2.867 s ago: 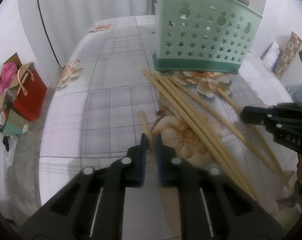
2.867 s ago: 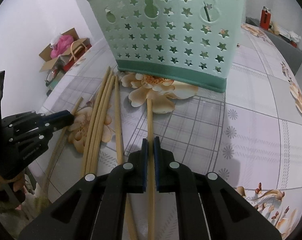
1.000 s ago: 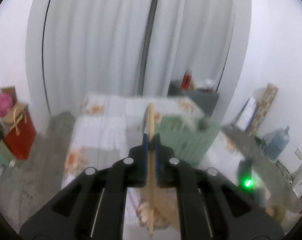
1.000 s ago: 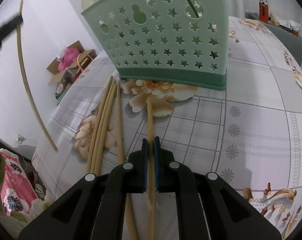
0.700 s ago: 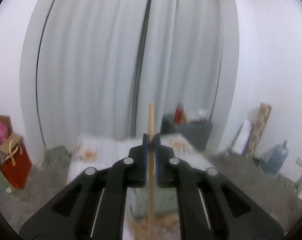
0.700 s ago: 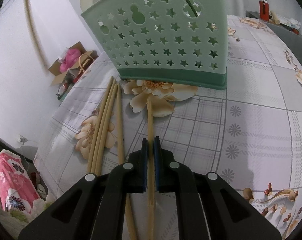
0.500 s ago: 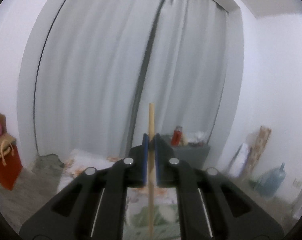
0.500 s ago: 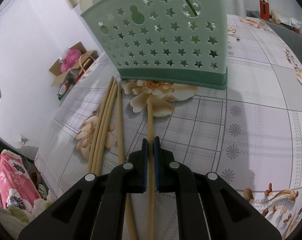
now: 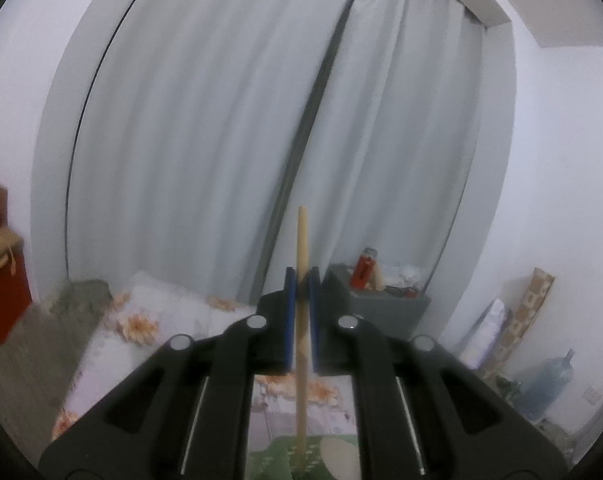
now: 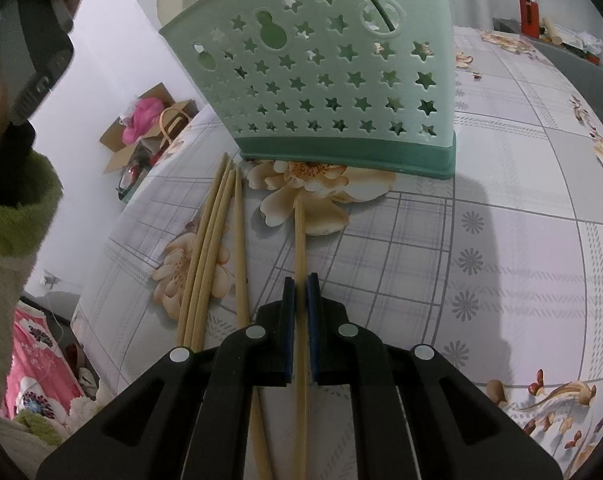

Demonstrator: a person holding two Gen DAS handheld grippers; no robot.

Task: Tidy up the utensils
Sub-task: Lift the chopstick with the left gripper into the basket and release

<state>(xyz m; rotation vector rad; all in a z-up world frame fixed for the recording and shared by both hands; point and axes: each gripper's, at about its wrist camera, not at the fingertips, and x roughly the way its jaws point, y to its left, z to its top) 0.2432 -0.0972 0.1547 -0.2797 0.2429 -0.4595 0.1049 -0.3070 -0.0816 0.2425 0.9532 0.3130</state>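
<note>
On the floral tablecloth [image 10: 521, 208] my right gripper [image 10: 300, 284] clamps one chopstick [image 10: 300, 248] mid-length, my left gripper [image 9: 300, 276] pinches another chopstick [image 9: 302, 240] upright; light, stiff, probably slippery.

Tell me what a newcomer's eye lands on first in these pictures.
First, the green star-cut utensil holder standing at the far side of the floral tablecloth. Next, the loose chopsticks fanned out left of the right gripper, which pinches one more. The left gripper holds a chopstick upright against grey curtains.
</note>
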